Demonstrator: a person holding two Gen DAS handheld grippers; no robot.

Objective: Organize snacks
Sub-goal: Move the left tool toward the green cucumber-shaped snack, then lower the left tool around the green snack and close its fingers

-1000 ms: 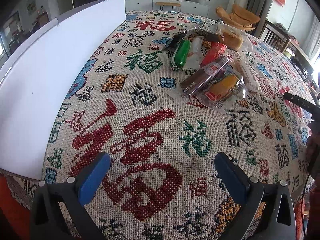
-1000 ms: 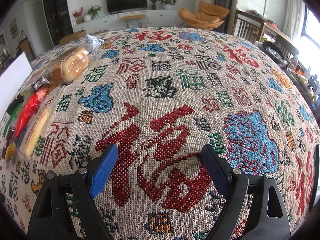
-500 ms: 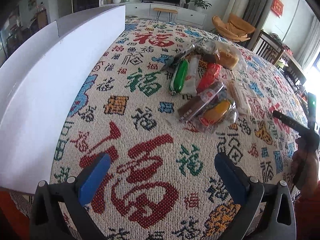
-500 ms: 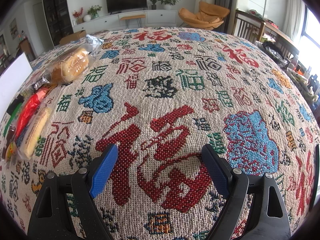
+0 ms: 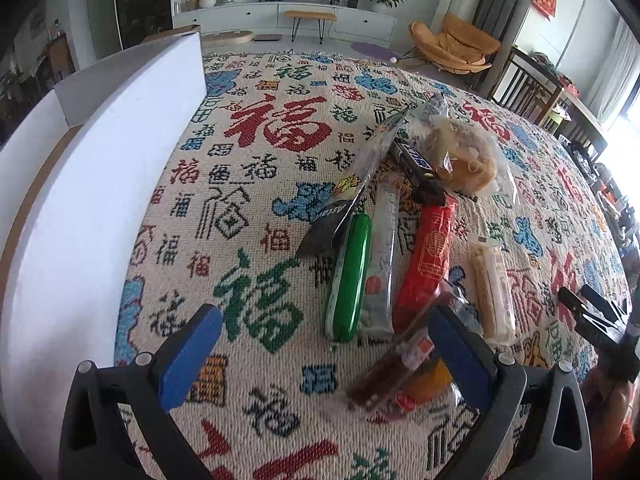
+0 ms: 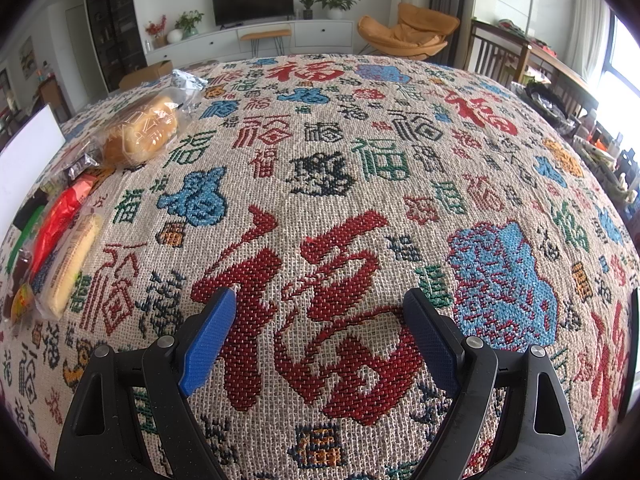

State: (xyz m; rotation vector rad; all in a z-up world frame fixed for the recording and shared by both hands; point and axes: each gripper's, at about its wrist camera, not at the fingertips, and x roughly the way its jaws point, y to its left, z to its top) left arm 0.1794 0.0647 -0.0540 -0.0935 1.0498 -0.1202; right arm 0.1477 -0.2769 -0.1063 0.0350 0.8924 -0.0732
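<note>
Step in hand, by judgement: approach, nothing picked yet. Left claw [image 5: 324, 350] spread wide, empty, low over the tabletop [image 5: 256, 184] at the near end of the snack pile. Right claw [image 6: 316, 338] also wide and empty, over bare cloth well apart from the snacks.

Snacks clustered right of centre in the left view:
- green stick [image 5: 349, 276] and clear pack [image 5: 382, 256] side by side, touching
- red pack [image 5: 430, 256] just right of those
- pale bar [image 5: 491, 288] further right, slightly apart
- dark pouch [image 5: 352, 184] lying over the green stick's far end
- chocolate bar [image 5: 418, 164] and bagged bun [image 5: 466, 156] at the far end
- clear tray pack [image 5: 400, 372] with dark and orange contents nearest, partly behind the left claw's right finger

White box [image 5: 96, 168] along the left edge of the tabletop; likely the place for the snacks, though its inside not visible.

Next move, as judged: settle on one item, probably the tray pack or green stick, centre the jaws across its narrow width, close, carry left to the box.

In the way: packs overlapping and touching, so a neighbour could drag along; crinkly film likely slippery. Box wall tall, needs a lift over.
</note>
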